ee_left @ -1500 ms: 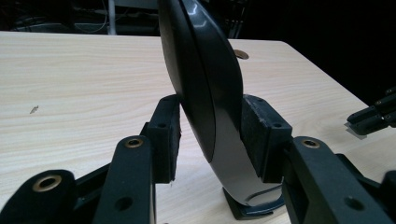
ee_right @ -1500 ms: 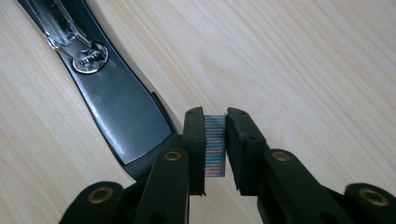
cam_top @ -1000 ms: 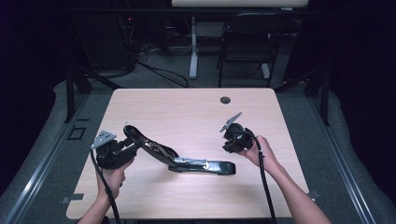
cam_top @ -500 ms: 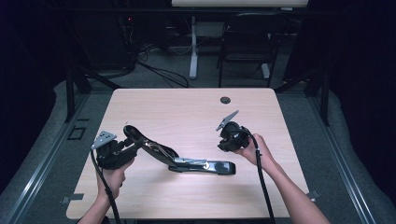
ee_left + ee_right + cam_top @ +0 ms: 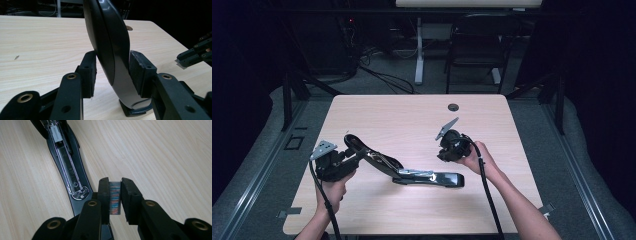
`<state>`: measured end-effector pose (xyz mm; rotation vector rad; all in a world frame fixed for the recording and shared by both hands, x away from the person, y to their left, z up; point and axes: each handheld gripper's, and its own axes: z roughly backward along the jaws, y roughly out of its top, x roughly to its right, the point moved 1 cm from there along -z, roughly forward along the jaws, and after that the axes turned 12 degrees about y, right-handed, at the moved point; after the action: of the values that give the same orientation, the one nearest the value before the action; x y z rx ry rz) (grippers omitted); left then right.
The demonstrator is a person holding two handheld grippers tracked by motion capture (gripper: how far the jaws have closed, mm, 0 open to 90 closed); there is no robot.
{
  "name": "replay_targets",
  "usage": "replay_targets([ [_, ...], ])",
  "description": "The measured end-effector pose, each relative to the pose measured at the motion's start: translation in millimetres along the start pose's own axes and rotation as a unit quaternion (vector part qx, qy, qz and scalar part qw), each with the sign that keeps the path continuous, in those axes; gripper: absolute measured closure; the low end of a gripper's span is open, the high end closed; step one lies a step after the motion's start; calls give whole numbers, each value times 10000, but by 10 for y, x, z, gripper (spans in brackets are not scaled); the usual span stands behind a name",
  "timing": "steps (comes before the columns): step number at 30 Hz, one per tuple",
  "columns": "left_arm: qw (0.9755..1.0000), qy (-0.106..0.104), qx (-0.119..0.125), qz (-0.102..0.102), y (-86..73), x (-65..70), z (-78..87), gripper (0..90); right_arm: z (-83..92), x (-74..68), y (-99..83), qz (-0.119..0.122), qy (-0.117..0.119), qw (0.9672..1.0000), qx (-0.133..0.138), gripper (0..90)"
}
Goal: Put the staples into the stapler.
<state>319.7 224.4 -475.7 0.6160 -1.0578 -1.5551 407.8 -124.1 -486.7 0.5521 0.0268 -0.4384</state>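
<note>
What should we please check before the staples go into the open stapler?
1. Stapler open, lid raised: ok.
2. Left tongs pressing both sides of the lid: ok.
3. Right tongs holding the staple strip: ok.
4. Staple channel exposed: ok.
5. Channel free of old staples: cannot tell.
6. Strip lined up with the channel: not ok, it sits beside the near end.

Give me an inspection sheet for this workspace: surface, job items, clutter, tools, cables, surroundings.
Surface: light wood table, bare apart from the work.
Job's things: stapler lying open, lid raised, magazine channel exposed; staple strip.
Clutter: nothing seen; one round grommet at the far edge.
Tools: left tool clamps the stapler lid; right tool pinches the staple strip.
Cables: one trails from each tool toward the person.
Surroundings: dark room, chair, floor cables.
</note>
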Motion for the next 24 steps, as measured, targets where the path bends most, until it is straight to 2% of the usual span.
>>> replay_targets([
  [9, 10000, 4, 8, -27, 0, 3, -4, 584, -90, -69, 112, 288, 92, 9995, -41, 783],
  [24, 10000, 33, 7, -46, -2, 17, -17, 581, -167, -109, 172, 501, 265, 9983, -118, 784],
])
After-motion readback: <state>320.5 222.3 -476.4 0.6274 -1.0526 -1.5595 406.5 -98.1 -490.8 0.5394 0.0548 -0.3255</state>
